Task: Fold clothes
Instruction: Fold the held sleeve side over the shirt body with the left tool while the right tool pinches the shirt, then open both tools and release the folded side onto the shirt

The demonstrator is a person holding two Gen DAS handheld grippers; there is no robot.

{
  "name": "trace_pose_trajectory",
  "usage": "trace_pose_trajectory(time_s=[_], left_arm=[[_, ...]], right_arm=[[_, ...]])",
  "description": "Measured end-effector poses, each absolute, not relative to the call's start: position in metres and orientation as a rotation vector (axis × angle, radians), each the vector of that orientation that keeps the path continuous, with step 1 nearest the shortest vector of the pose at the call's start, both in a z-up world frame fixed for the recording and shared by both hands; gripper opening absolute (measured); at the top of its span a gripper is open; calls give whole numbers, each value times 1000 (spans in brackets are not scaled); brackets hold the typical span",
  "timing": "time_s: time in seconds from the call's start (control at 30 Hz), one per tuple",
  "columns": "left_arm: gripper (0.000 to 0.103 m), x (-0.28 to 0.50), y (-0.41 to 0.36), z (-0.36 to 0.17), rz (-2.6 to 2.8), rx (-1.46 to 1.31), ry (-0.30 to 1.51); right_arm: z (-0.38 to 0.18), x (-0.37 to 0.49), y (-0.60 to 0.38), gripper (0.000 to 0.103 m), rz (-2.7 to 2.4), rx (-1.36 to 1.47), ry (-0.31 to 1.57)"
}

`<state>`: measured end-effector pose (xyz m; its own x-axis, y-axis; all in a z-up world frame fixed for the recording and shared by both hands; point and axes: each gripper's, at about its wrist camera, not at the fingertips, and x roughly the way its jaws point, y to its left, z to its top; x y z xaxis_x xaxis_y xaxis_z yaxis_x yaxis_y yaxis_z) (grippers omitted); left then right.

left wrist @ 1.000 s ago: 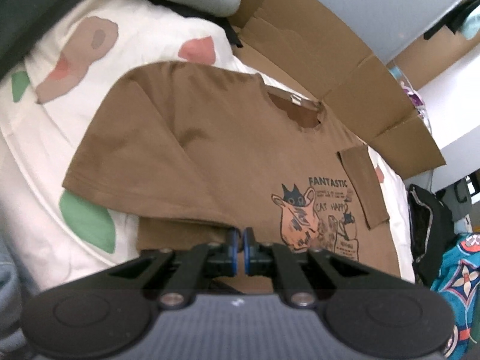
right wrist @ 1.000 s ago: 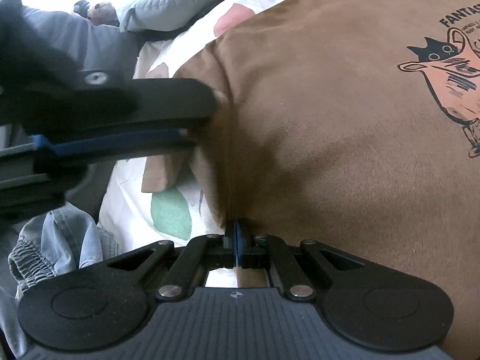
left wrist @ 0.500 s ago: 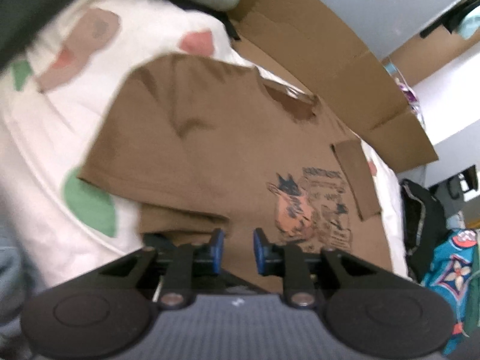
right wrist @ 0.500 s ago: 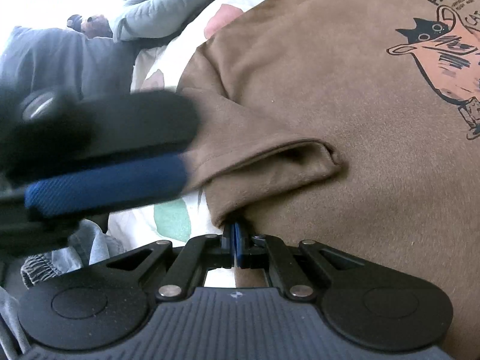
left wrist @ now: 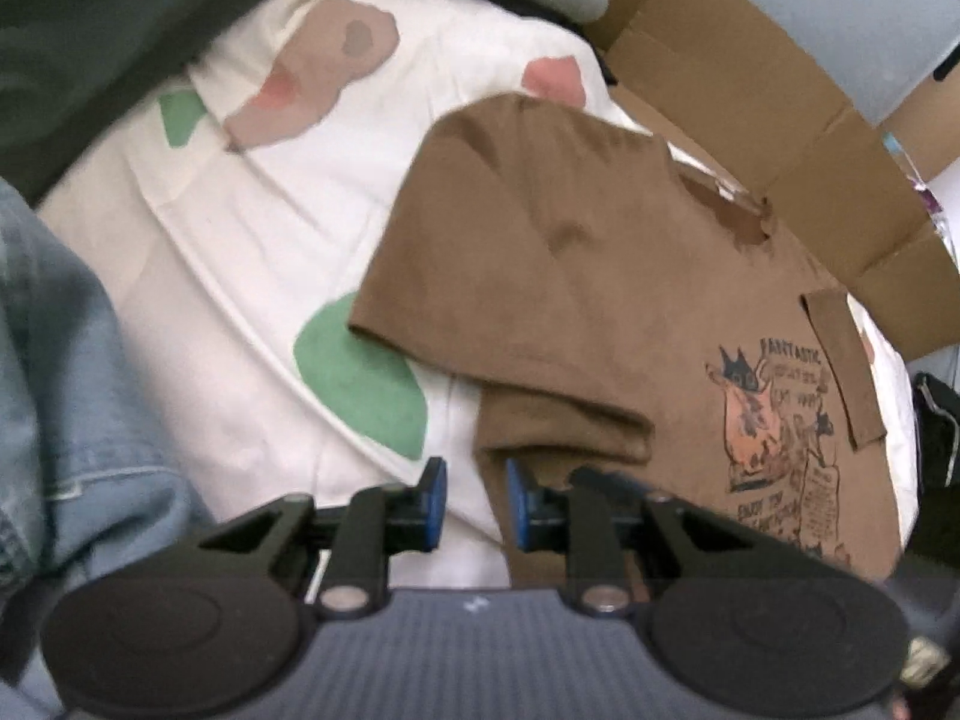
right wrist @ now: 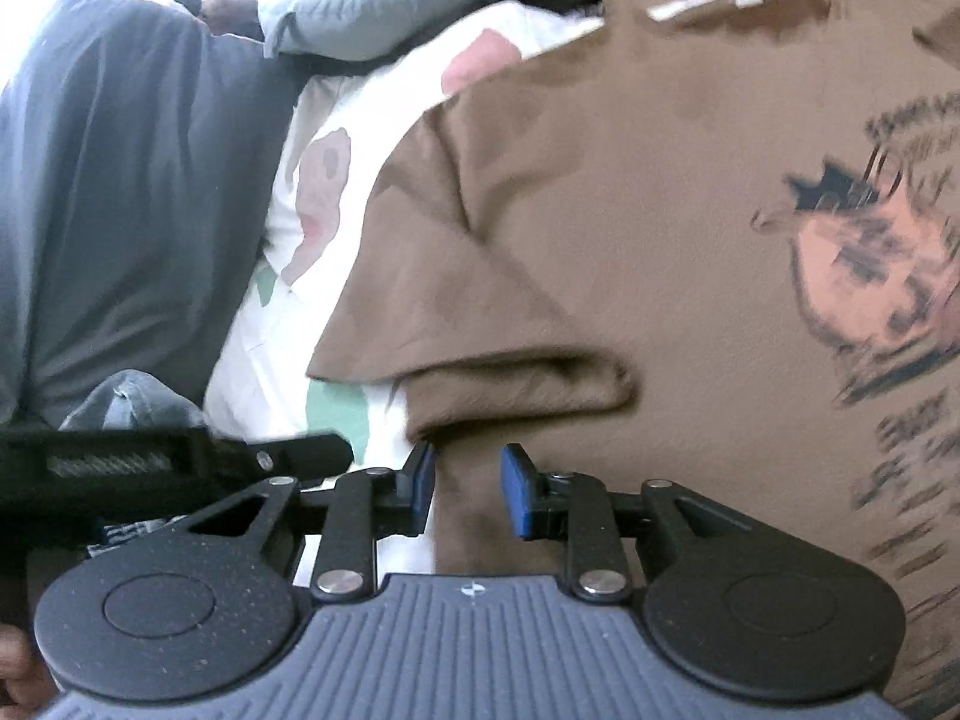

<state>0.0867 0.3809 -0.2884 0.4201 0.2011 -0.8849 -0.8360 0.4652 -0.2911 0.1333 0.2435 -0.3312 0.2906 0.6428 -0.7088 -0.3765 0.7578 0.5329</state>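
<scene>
both claws [left wrist: 469, 495] [right wrist: 462, 489] just released | shirt [left wrist: 588, 300] edge lies below, unheld

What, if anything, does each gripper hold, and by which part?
Nothing. The left gripper and the right gripper have both just opened; neither clamps the brown T-shirt, which lies on the bedsheet.

Motion blur and cut-off edges on the brown T-shirt

In the right wrist view the brown T-shirt [right wrist: 660, 228] runs off the frame at three o'clock, its cat print [right wrist: 870, 288] smeared and the lettering unreadable. In the left wrist view the small print text [left wrist: 798, 384] is too blurred to read, and the shirt's hem at six o'clock is hidden behind the left gripper [left wrist: 470, 504].
</scene>
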Motion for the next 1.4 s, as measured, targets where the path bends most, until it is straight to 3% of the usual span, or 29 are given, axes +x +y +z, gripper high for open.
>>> trace_pose_trajectory(time_s=[0.2,0.37,0.5,0.7,0.77,0.87,0.93,1.4], left_arm=[[22,95,381,-301,756,-816,913],[22,103,377,-309,753,-740,955],[22,106,377,-312,754,-730,945],[10,109,374,-316,772,-726,955],[10,109,373,-316,777,-731,952],[9,108,371,-316,783,-731,951],[9,109,368,-316,792,-728,950],[9,112,367,-317,828,-802,940]], right_arm=[[-319,146,233,31,665,191,1046],[-313,159,233,48,631,131,1037],[-322,169,239,48,651,36,1062],[-331,176,244,46,689,-17,1084],[-332,179,243,37,689,-8,1094],[-333,184,240,8,686,39,1139],[-331,184,239,4,689,50,1149],[-314,167,229,2,588,59,1122]])
